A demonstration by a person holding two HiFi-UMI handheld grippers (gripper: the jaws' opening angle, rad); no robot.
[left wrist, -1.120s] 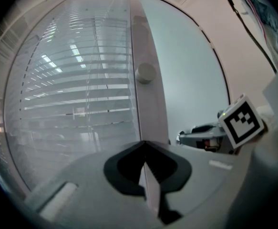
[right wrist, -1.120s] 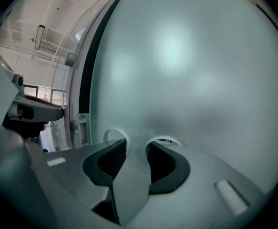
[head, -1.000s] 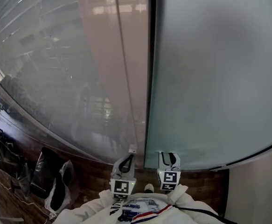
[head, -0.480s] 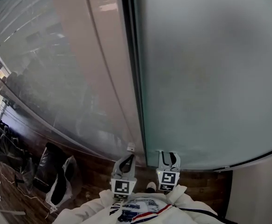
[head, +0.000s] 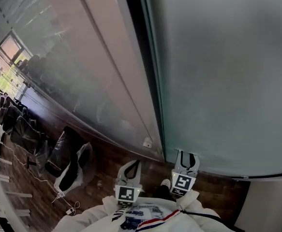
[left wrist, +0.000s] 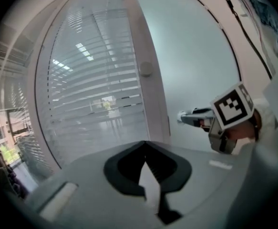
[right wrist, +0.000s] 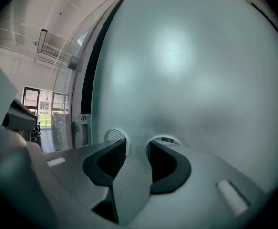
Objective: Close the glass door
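Observation:
The frosted glass door (head: pixel 218 71) fills the right of the head view. A dark gap (head: pixel 137 28) runs between its left edge and the pale frame (head: pixel 116 57) of the glass wall. My right gripper (head: pixel 188 154) is open with its fingertips at the door's lower glass and nothing between them. In the right gripper view the pads (right wrist: pixel 111 162) stand apart in front of the frosted pane (right wrist: pixel 186 70). My left gripper (head: pixel 135 162) hangs left of the door's edge, shut and empty. Its tips (left wrist: pixel 145 144) meet in the left gripper view, where the right gripper (left wrist: pixel 191 117) shows against the door.
A metal lock plate (right wrist: pixel 83 119) sits on the frame beside the door's edge. Black bags (head: pixel 66 161) and cables lie on the wooden floor (head: pixel 107 178) at left, along the glass wall. Slatted blinds (left wrist: pixel 96 80) show behind that wall.
The head view has swung to the left, showing more floor and window. The two grippers stand farther apart: the left has drawn away from the door's edge while the right stays at the glass.

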